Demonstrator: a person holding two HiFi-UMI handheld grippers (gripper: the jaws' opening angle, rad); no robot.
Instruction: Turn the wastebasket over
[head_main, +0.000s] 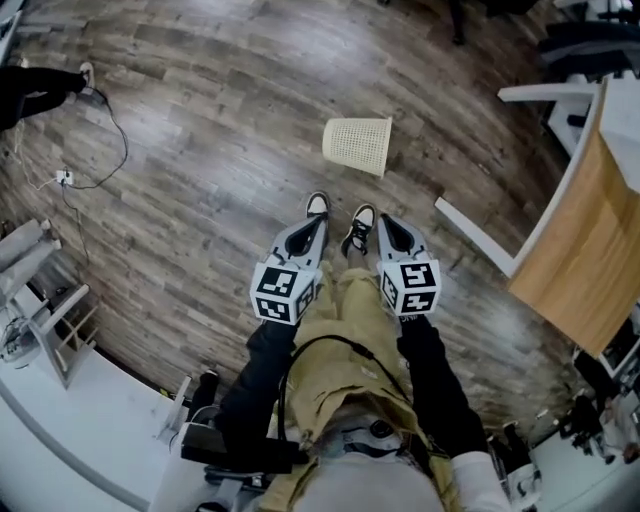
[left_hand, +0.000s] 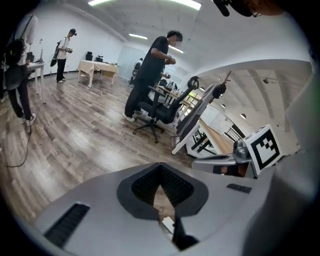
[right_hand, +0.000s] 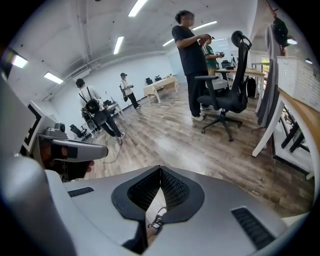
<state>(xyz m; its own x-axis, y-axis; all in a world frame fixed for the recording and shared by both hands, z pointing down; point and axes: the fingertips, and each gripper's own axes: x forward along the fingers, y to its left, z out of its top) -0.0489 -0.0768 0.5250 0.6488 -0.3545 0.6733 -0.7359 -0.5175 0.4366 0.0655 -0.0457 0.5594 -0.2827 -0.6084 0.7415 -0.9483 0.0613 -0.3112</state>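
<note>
A cream lattice wastebasket (head_main: 357, 144) lies on the wood floor, apparently on its side, a short way ahead of the person's shoes (head_main: 338, 218). My left gripper (head_main: 319, 221) and right gripper (head_main: 384, 223) are side by side over the person's legs, pointing down and forward toward the basket but well short of it. Both are shut with nothing between the jaws. In the left gripper view the left gripper (left_hand: 161, 168) has its pads meeting at the tips. The right gripper (right_hand: 160, 169) looks the same in the right gripper view. Neither of those two views shows the basket.
A desk with a wood top (head_main: 585, 235) and white foot (head_main: 478, 238) stands at the right. A cable (head_main: 112, 135) trails at the far left, near a white rack (head_main: 55, 320). A person (left_hand: 150, 75) stands by an office chair (left_hand: 159, 107).
</note>
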